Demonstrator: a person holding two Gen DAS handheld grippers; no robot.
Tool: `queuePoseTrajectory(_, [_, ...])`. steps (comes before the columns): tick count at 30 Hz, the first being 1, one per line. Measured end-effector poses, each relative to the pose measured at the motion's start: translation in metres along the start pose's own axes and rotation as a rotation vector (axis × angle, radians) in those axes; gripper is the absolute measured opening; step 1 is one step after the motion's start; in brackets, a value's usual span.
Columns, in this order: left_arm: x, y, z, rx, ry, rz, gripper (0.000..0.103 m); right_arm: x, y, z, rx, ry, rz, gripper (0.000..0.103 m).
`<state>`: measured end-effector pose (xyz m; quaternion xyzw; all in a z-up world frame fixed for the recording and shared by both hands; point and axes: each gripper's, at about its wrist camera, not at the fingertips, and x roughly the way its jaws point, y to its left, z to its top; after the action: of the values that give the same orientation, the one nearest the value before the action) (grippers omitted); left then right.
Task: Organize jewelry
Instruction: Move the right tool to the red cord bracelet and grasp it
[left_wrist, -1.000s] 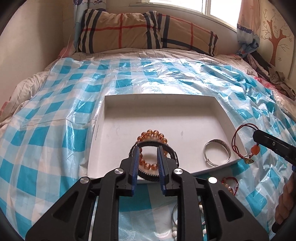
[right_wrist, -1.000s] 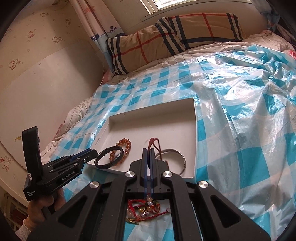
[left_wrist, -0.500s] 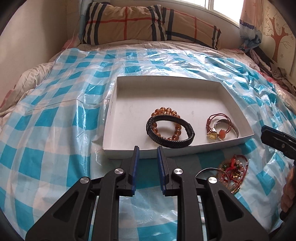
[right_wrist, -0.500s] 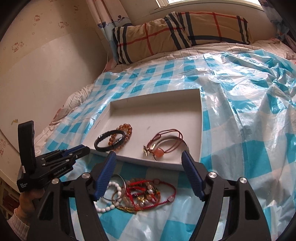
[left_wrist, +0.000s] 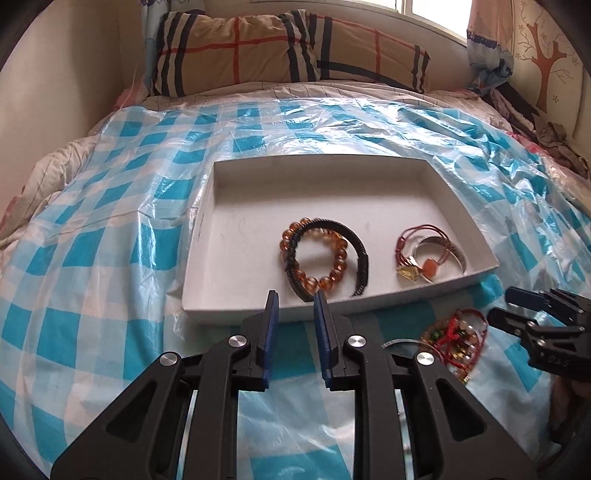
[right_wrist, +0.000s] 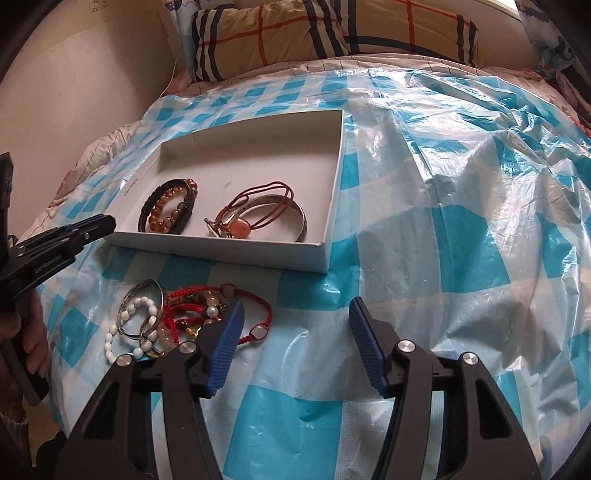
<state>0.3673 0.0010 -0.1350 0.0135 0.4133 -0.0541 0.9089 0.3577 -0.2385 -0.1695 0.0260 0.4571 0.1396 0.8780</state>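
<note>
A white box (left_wrist: 236, 206) (right_wrist: 258, 147) lies on the bed. Inside are an amber bead bracelet (left_wrist: 334, 275) (right_wrist: 162, 216) with a black braided bracelet (left_wrist: 360, 254) (right_wrist: 155, 199) over it, and a silver bangle (left_wrist: 448, 251) (right_wrist: 301, 221) under a red cord bracelet (left_wrist: 410, 240) (right_wrist: 258, 206). A pile of loose jewelry (left_wrist: 456, 339) (right_wrist: 173, 317) lies in front of the box. My left gripper (left_wrist: 293, 306) is open and empty at the box's near edge. My right gripper (right_wrist: 295, 317) is wide open and empty just right of the pile.
A blue-checked plastic sheet (left_wrist: 92, 240) (right_wrist: 461, 221) covers the bed. A plaid pillow (left_wrist: 288, 48) (right_wrist: 332, 33) lies at the head. A wall runs along the left (left_wrist: 55, 92).
The right gripper let the red cord bracelet go onto the silver bangle in the box, opened and drew back. The left gripper released the black bracelet and pulled back to the box edge.
</note>
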Motion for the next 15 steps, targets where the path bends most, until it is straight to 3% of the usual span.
queuePoseTrajectory(5, [0.003,-0.020,-0.025,0.038,0.078,-0.090,0.019,0.014,0.010,0.003,-0.063,0.032,-0.029,0.052])
queuePoseTrajectory(10, [0.015,-0.035,-0.030,0.081,0.115,-0.097,0.019,0.014,0.015,-0.004,-0.115,0.050,-0.131,0.040])
queuePoseTrajectory(15, [0.023,-0.043,-0.027,0.125,0.130,-0.086,0.028,-0.004,0.000,-0.021,-0.065,0.069,-0.151,0.036])
